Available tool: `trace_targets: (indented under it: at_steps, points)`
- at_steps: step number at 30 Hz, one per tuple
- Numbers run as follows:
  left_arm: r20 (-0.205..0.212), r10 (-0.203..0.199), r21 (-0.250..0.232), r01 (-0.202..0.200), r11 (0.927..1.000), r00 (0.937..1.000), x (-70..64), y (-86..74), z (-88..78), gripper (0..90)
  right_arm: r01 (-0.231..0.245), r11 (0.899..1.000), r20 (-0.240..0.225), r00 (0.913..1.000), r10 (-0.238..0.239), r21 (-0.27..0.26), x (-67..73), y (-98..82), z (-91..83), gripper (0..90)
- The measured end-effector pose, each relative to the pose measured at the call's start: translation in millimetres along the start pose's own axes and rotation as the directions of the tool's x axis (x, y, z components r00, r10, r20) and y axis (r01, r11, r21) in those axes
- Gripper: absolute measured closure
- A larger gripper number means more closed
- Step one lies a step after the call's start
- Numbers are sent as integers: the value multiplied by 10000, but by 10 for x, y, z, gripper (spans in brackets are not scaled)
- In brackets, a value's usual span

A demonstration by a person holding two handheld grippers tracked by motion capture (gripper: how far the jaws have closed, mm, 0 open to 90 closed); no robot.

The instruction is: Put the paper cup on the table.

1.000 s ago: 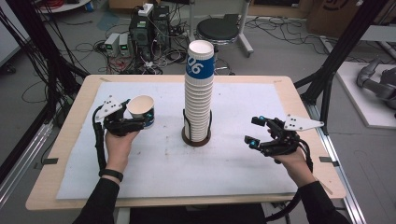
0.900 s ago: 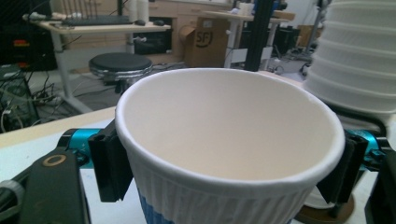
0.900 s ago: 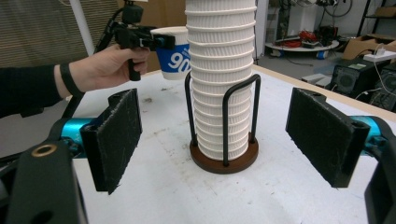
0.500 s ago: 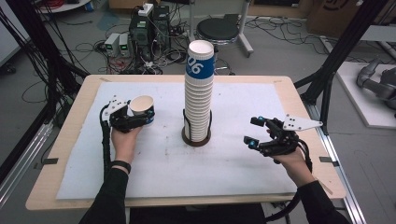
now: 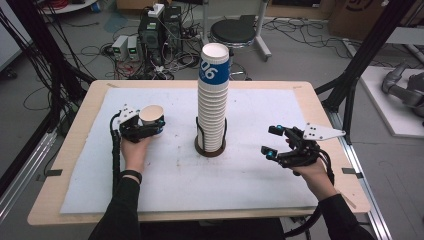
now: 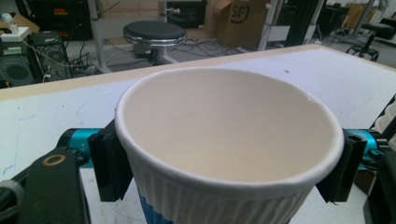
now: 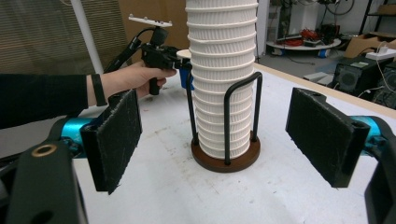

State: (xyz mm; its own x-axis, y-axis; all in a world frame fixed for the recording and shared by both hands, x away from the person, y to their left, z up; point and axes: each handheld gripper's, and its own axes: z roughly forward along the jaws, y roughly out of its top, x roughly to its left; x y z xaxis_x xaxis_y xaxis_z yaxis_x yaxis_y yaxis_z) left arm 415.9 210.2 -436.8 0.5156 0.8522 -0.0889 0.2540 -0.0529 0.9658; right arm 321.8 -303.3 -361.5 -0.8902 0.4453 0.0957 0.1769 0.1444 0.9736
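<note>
A single paper cup (image 5: 151, 116) sits upright, mouth up, clamped between the two black pads of the left gripper (image 5: 145, 125), which presses on its ribbed wall just below the rim. It is held over the left half of the surface (image 5: 240, 175), nearer the left edge than the middle. At the centre stands a tall stack of cups (image 5: 212, 100) in a black wire holder (image 5: 210, 142) on a round brown base. The right gripper (image 5: 272, 141) waits near the right edge, jaws spread wide with nothing between them.
</note>
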Motion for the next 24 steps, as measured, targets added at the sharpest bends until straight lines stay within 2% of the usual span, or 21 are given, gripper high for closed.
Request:
trace_targets:
  at_steps: [19,24]
  points:
    - [-204,370,867,-351,9956,9991,-49,1,-44,185,27,9999,8,10000,-27,-121,-5,7,10,188]
    - [-198,279,919,-260,9954,9994,-48,-1,-42,176,59,9999,-7,10000,-59,-129,0,10,9,188]
